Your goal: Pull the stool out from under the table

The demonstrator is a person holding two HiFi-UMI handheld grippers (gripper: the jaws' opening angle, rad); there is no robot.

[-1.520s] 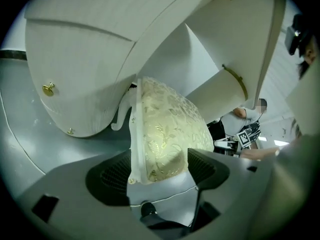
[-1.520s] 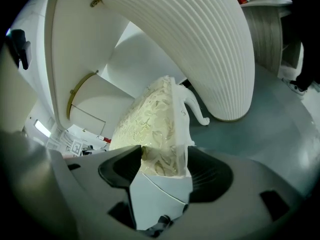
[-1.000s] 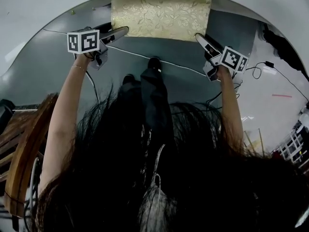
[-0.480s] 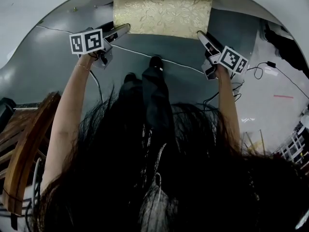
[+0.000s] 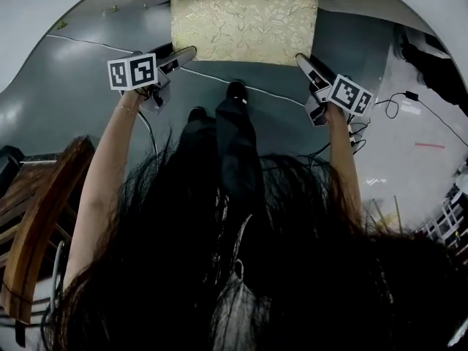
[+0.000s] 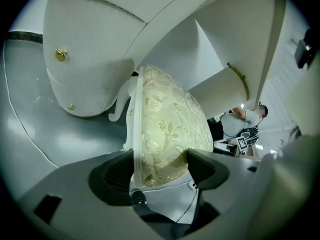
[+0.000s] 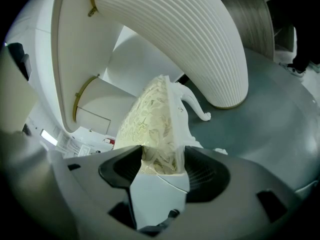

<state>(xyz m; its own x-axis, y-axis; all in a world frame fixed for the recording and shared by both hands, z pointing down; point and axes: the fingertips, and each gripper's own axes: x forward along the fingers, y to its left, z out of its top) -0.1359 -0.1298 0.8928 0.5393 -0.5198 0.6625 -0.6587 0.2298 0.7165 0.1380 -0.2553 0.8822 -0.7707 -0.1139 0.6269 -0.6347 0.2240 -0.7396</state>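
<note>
At the left near corner of the white-framed stool with the gold leaf-patterned cushion, the left claw is clenched on the seat edge, one pad against the white frame and the other on the fabric. The seat reaches out over the grey floor, and its far end runs up to the rim of the white round counter; how much is under it I cannot tell. The counter's ribbed pedestal stands just beyond. Across at the right near corner, the right claw grips the cushion edge likewise.

To pull well, I judge both arms should draw straight back together at one pace, so the stool does not slew and knock a curved leg on the pedestal. Pulling level rather than lifting should stop the soft edge slipping from the pads. A thin white cable crosses the floor just before the stool, with the person's dark shoes close behind it. The legs could snag there, so stepping back first seems wise.
</note>
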